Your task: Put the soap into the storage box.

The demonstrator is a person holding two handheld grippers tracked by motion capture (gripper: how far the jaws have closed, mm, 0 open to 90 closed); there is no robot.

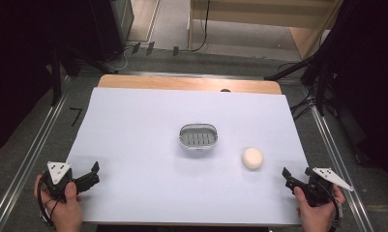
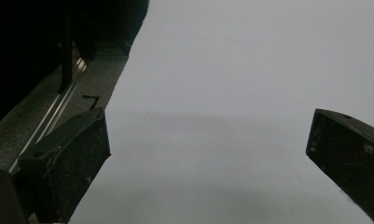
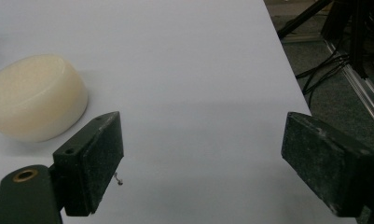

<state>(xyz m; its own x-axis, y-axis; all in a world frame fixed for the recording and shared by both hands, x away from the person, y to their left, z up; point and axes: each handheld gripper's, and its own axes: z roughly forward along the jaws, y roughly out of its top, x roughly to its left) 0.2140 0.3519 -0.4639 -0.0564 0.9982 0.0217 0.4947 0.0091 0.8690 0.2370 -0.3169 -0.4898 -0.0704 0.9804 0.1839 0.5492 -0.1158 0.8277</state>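
Note:
A cream round bar of soap lies on the white sheet, right of centre. At the middle of the sheet stands a grey oval soap dish with a slotted floor, and nothing is in it. My left gripper is held at the sheet's near left corner, open and holding nothing. In the left gripper view the left gripper has just bare sheet between its jaws. At the near right corner, my right gripper is open too. The right gripper view shows the soap ahead and left of the right gripper, apart from it.
The white sheet covers most of a wooden table. Metal rails run along both sides on the floor. Cables and dark stand legs lie off the far right corner.

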